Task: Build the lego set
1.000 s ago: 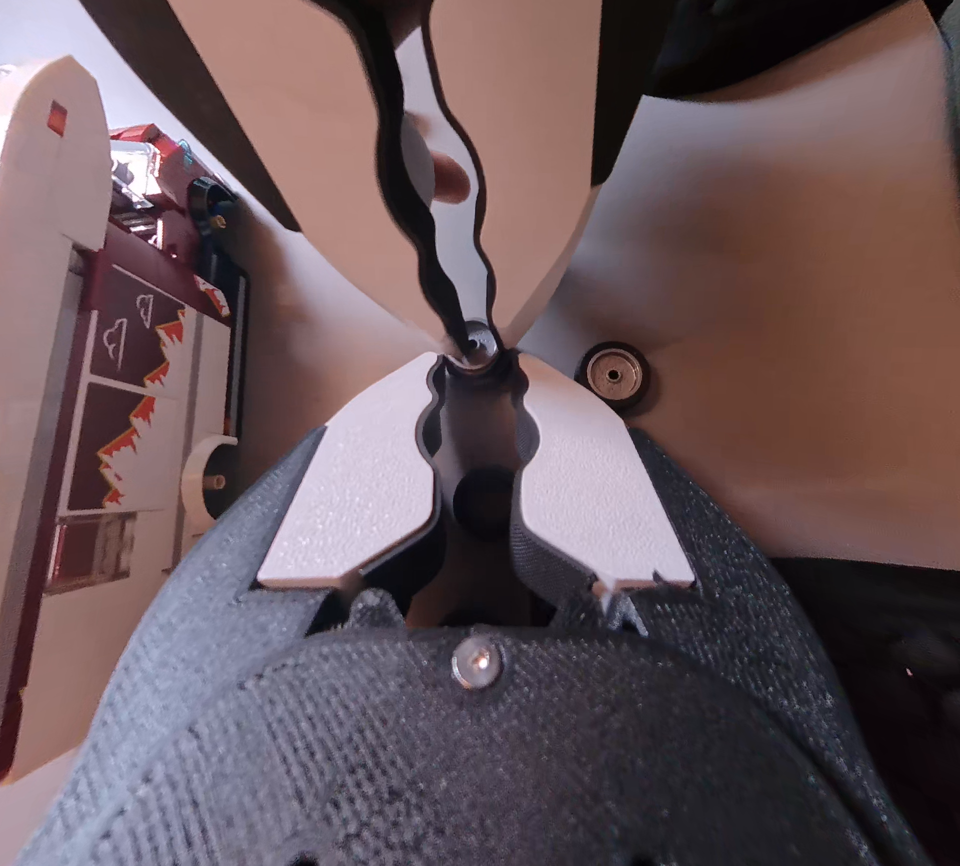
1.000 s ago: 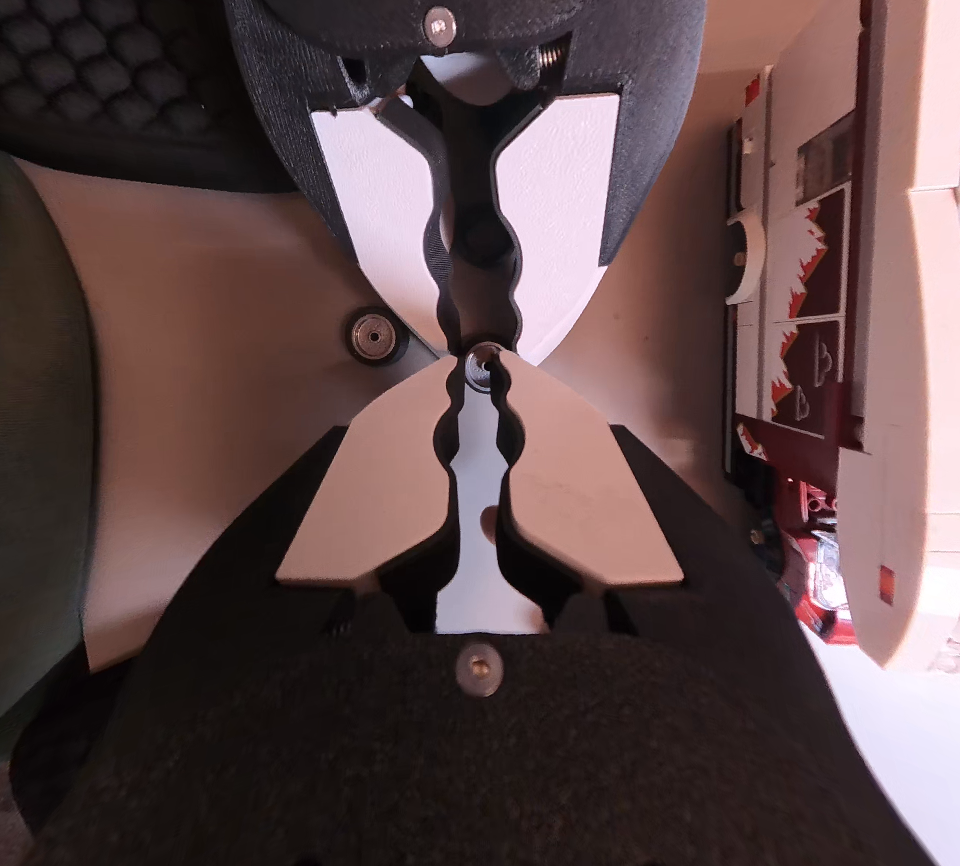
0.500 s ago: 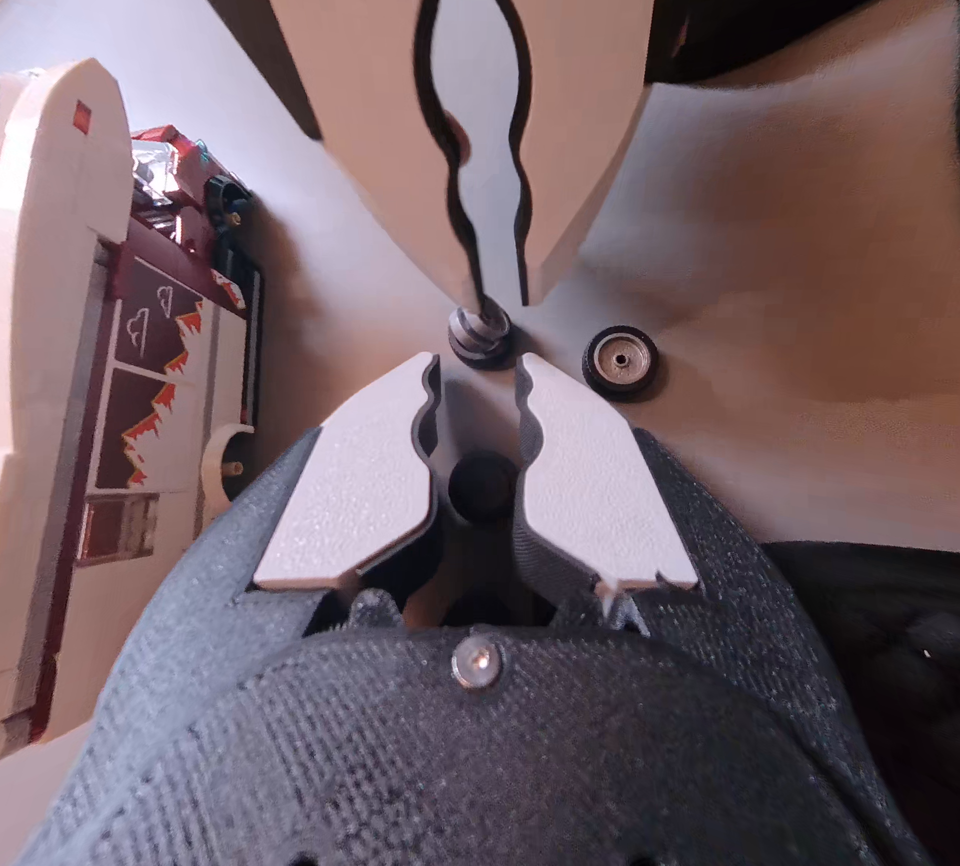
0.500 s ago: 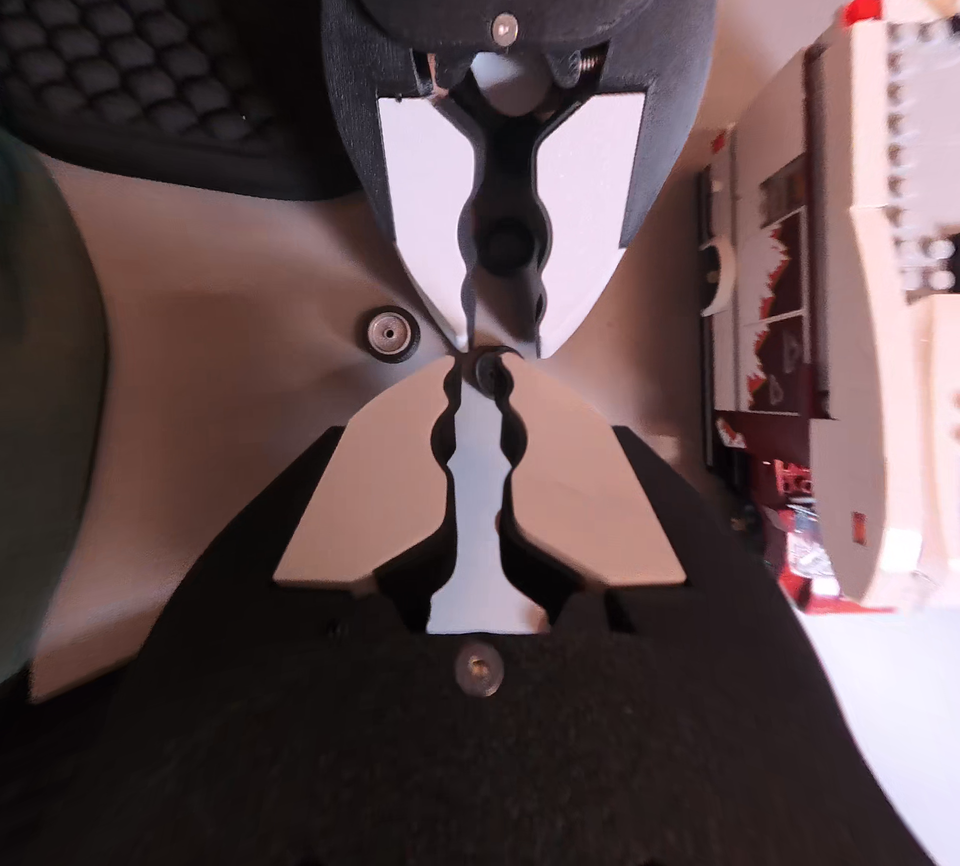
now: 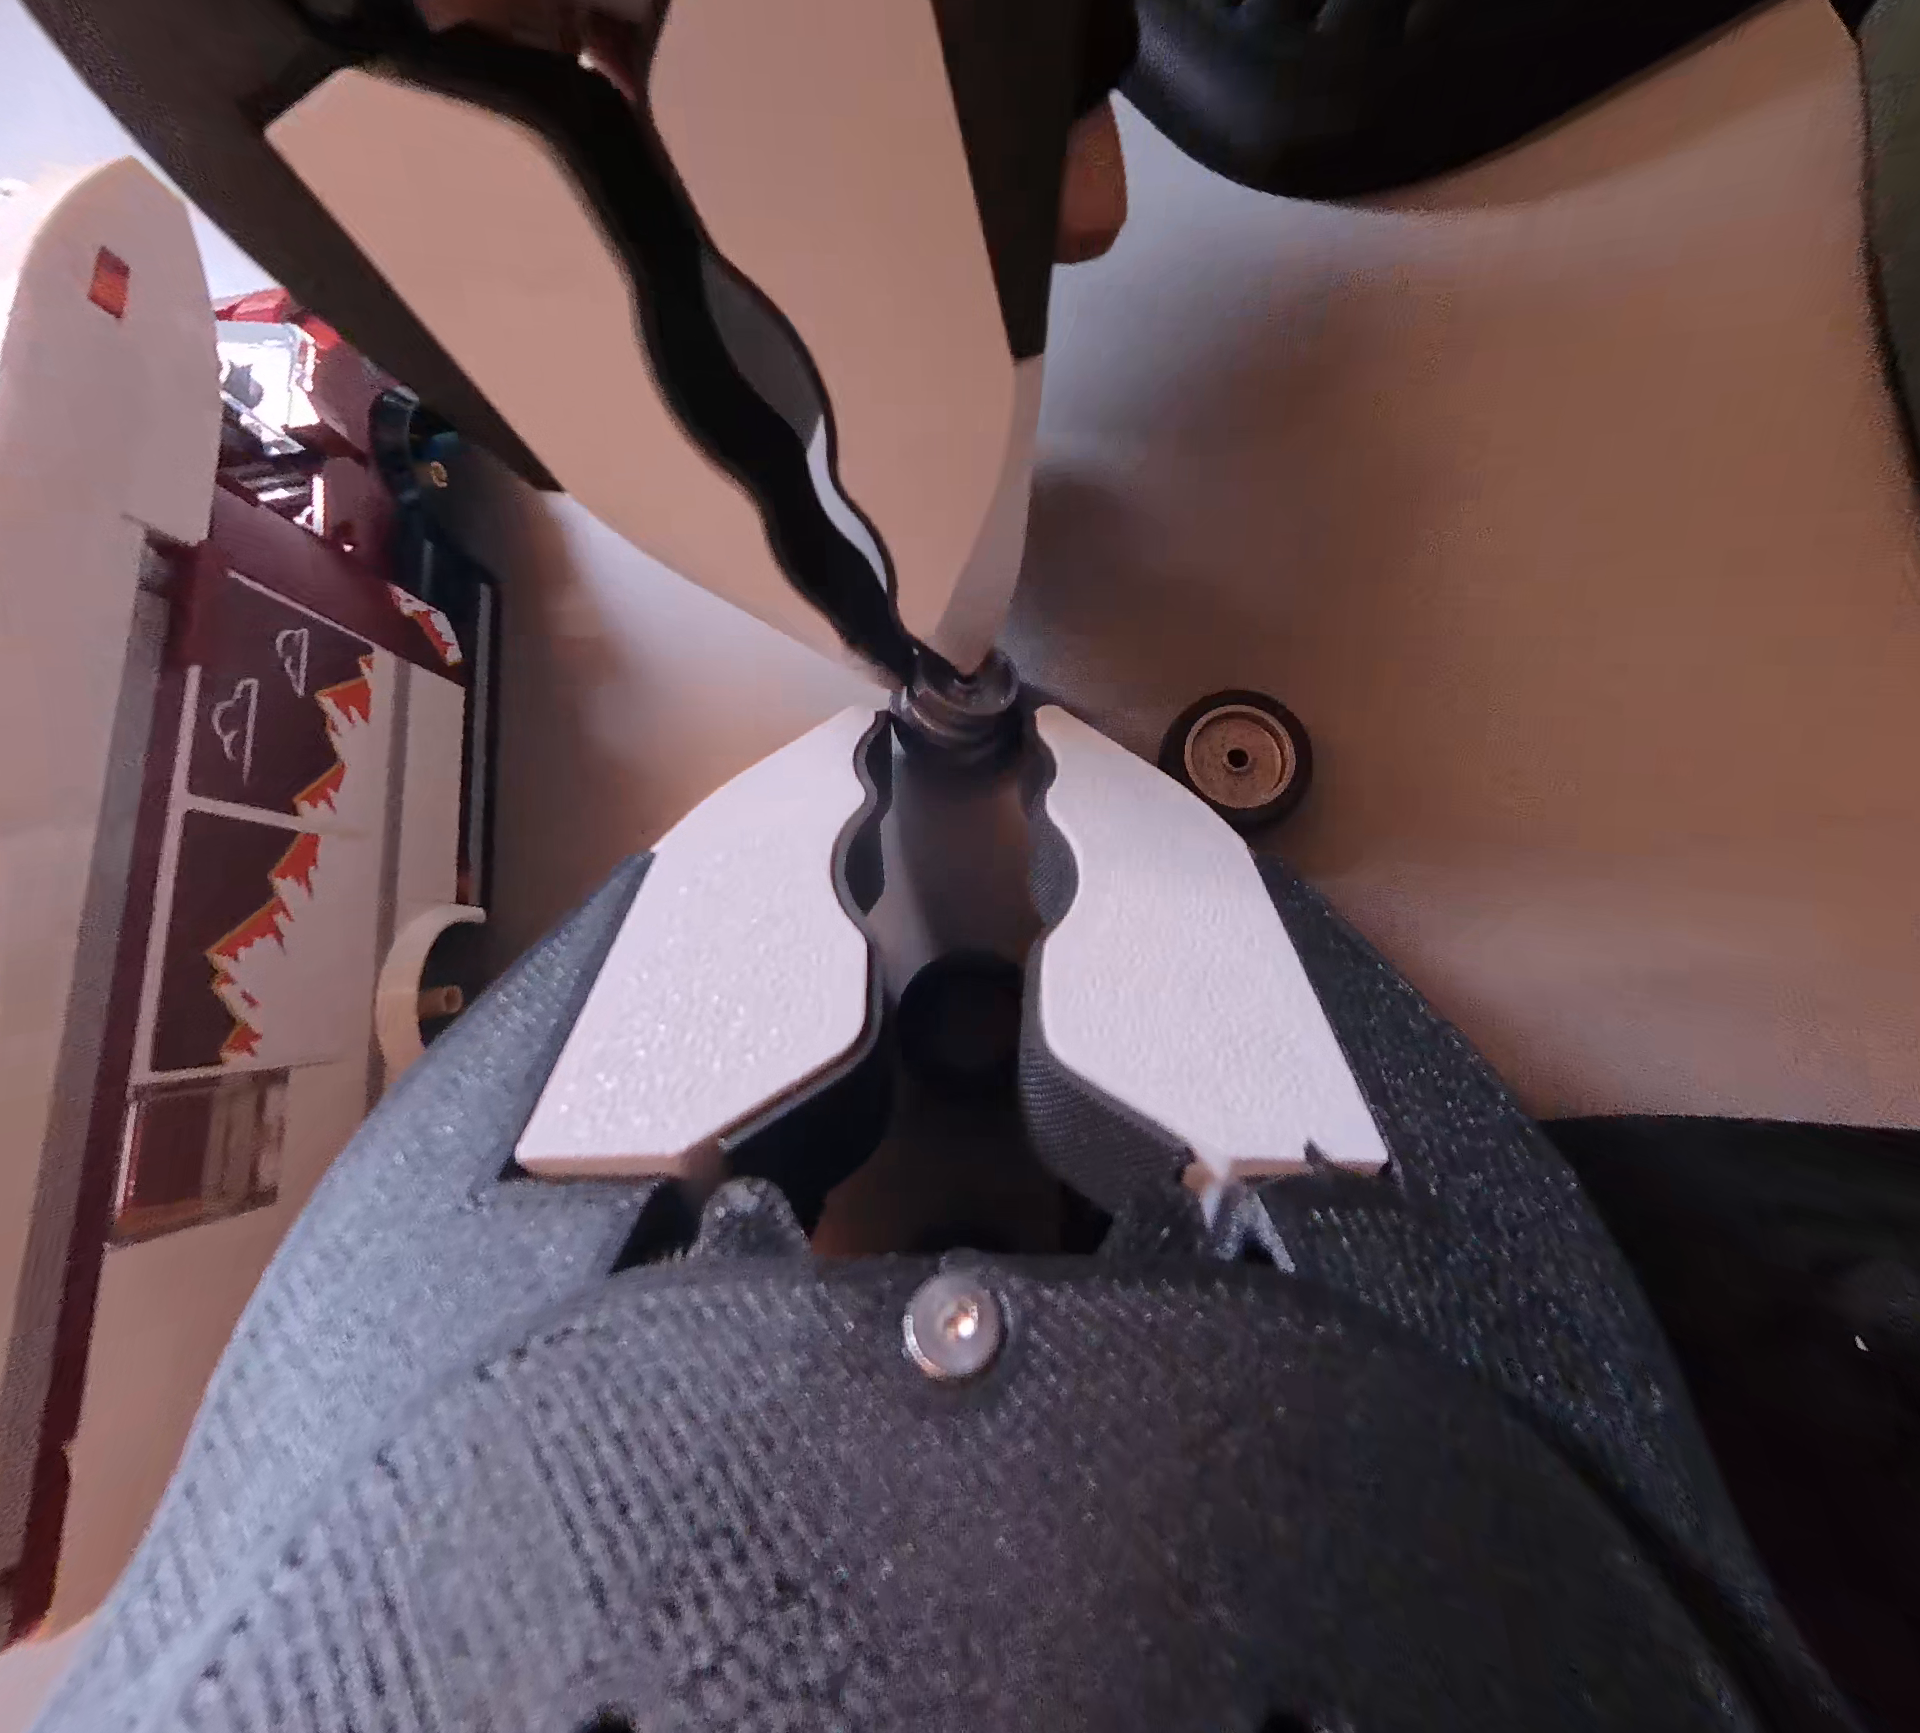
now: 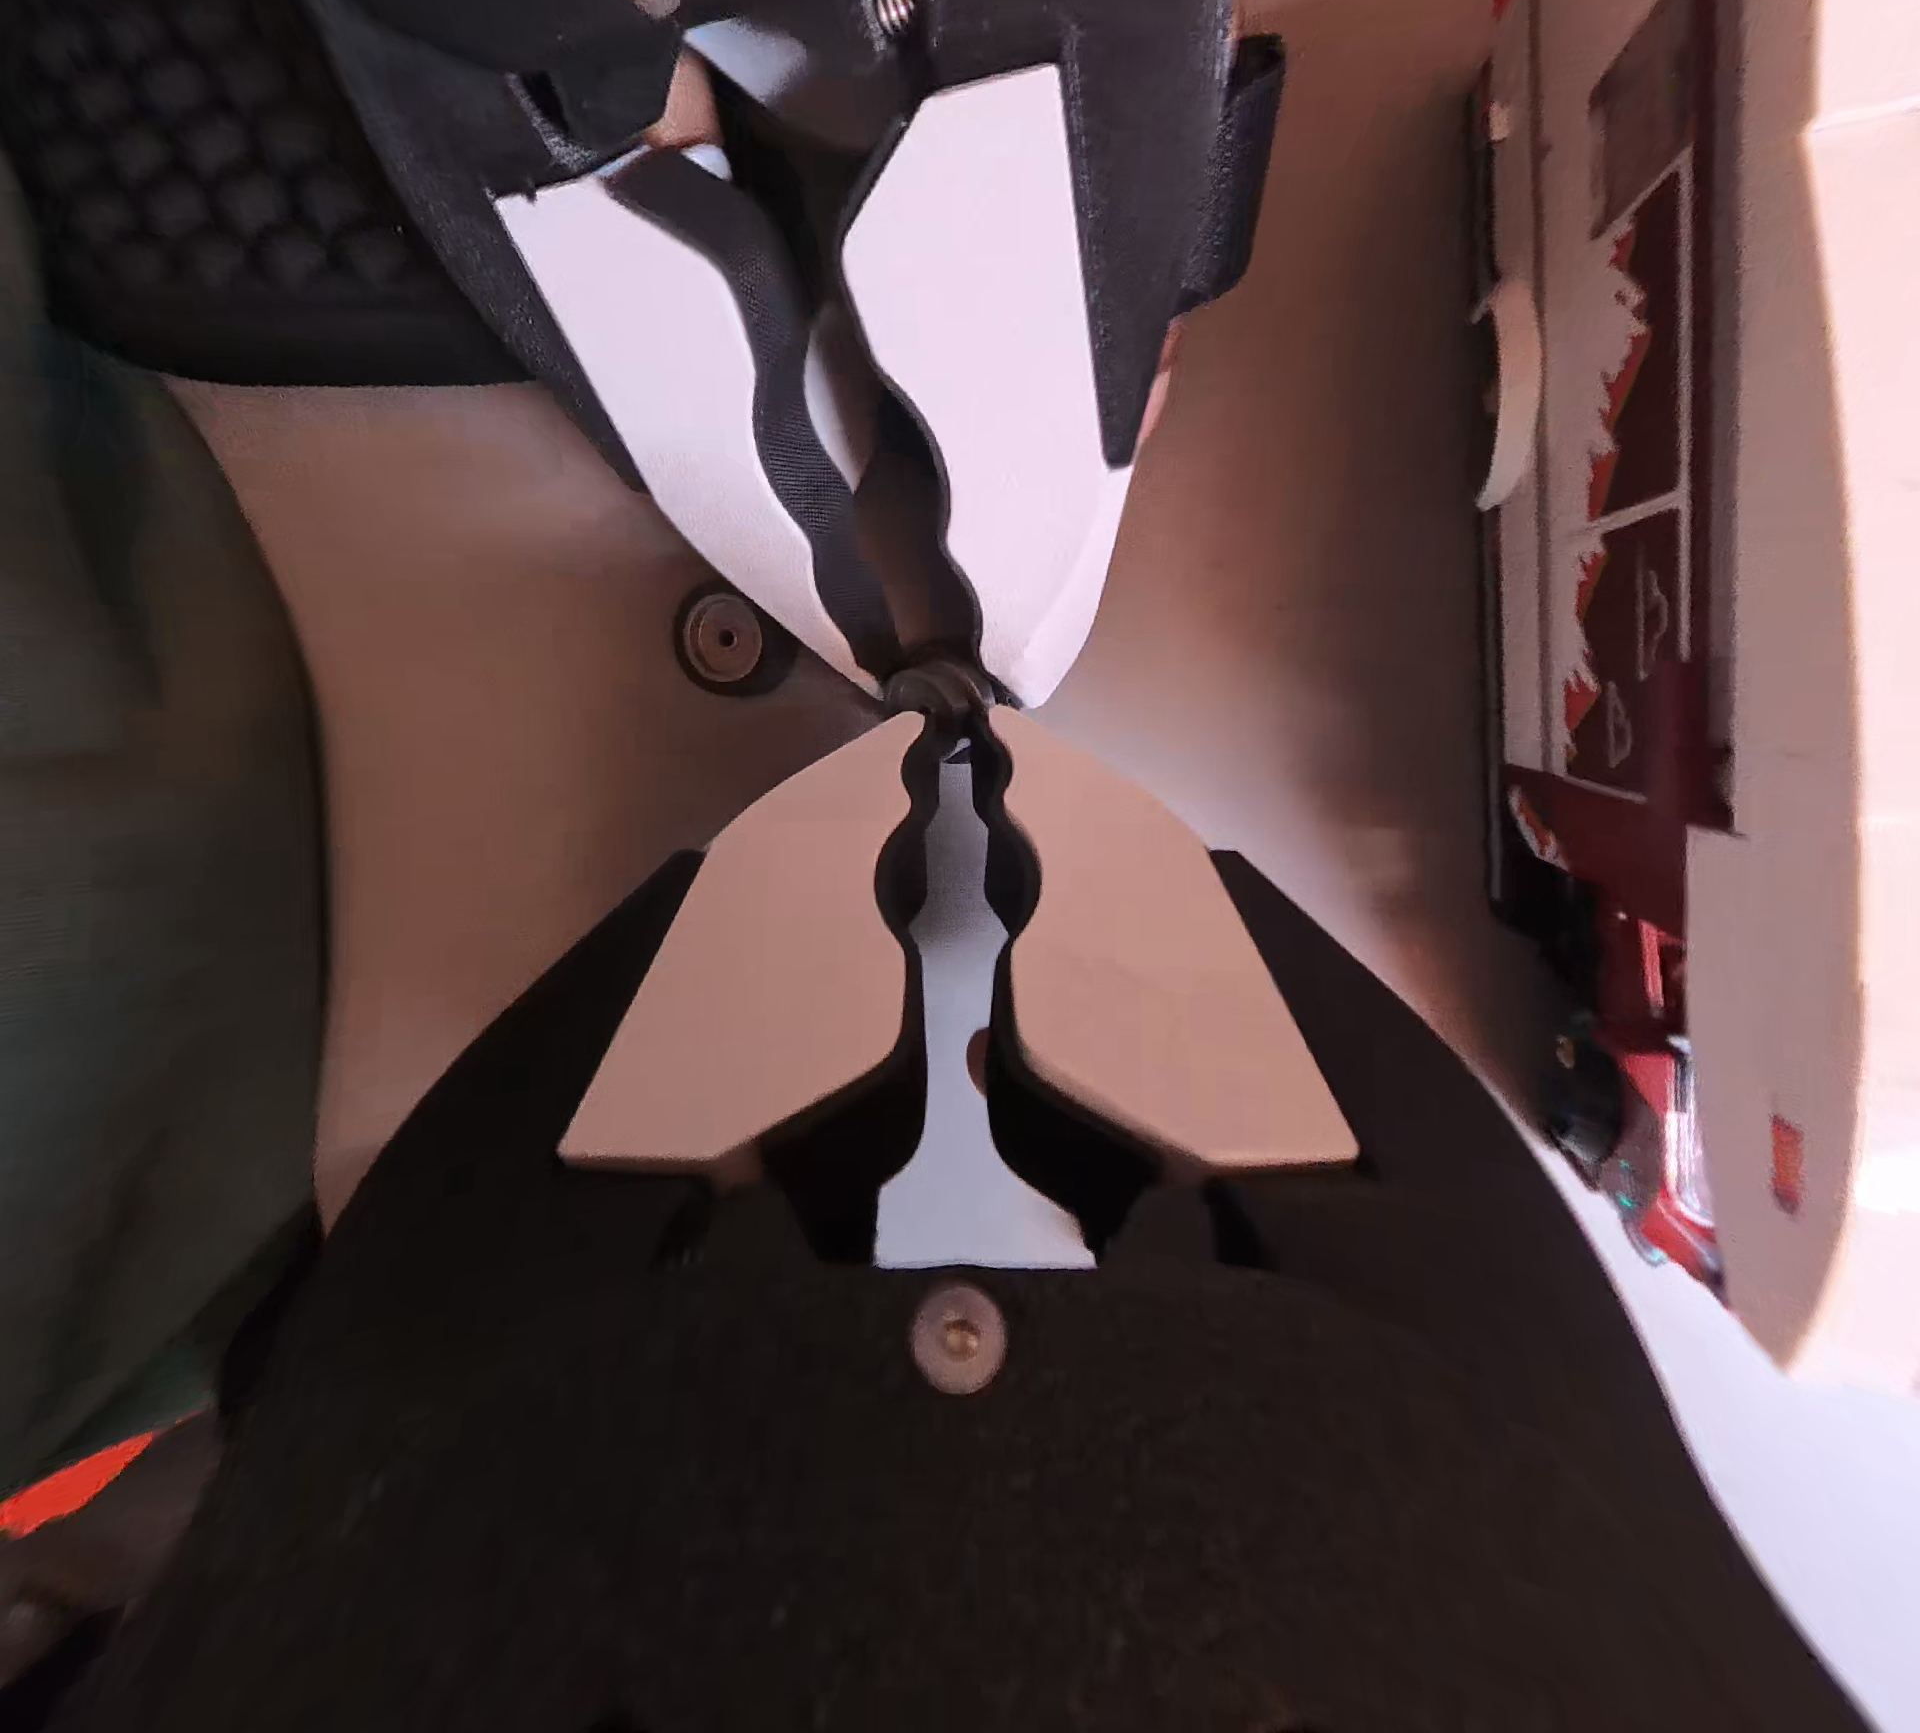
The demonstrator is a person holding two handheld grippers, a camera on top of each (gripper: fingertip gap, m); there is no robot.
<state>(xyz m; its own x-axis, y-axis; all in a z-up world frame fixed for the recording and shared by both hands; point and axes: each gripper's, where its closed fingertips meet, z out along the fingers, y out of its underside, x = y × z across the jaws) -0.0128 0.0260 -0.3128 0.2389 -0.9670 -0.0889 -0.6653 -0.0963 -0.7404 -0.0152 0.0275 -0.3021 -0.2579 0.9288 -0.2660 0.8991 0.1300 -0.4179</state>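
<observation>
Both tools point(image 5: 954, 727) point(image 6: 951, 727) pinch one small grey wheel point(image 5: 951, 712); another wheel point(image 5: 1236, 758) lies just beside.

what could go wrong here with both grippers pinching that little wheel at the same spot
1. The left gripper and right gripper meet tip to tip on one small grey wheel hub, so a slight twist might pop it loose.
2. If it drops, it may roll across the white table, like the tyred wheel lying there.
3. The toy vehicle lies close beside them; a sideways slip might knock it.
</observation>
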